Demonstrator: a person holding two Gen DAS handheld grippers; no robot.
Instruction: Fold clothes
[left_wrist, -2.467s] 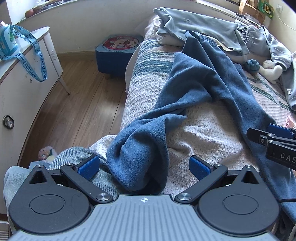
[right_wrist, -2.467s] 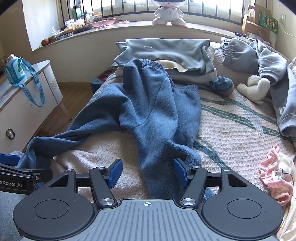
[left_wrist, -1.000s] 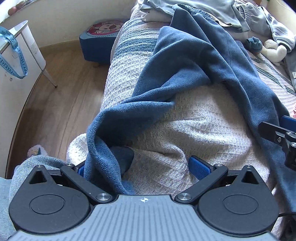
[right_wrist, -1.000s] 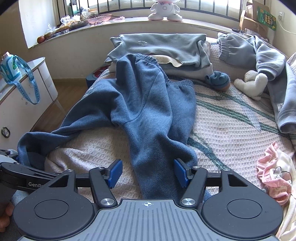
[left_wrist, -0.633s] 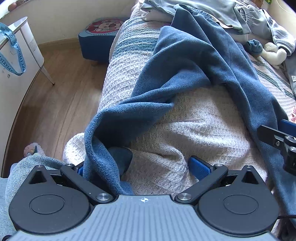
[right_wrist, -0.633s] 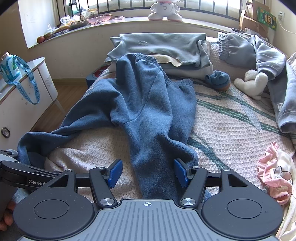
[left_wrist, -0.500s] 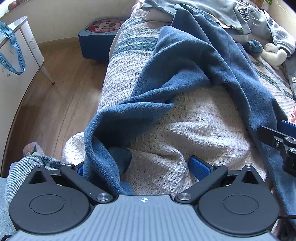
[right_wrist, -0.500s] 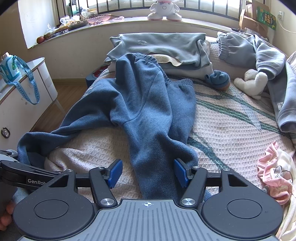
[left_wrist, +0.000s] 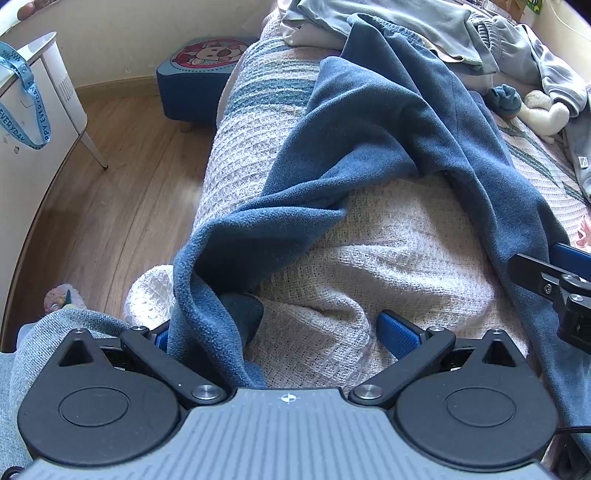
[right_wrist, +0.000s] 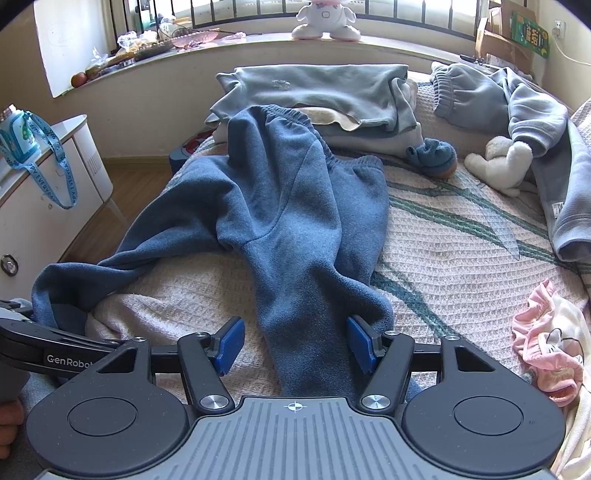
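blue sweatpants (right_wrist: 295, 206) on bed blanket (right_wrist: 461, 236), both tongs open over leg cuffs

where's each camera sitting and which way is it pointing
Left wrist: on the left gripper, looking down at the bed's near corner, floor at left; the right gripper shows at the edge.
Right wrist: on the right gripper, facing up the bed to the windowsill.
Both share the blue trousers, one leg at each gripper.

Bare blanket (right_wrist: 461, 236) between trousers (right_wrist: 295, 206) and pink garment (right_wrist: 546, 343)
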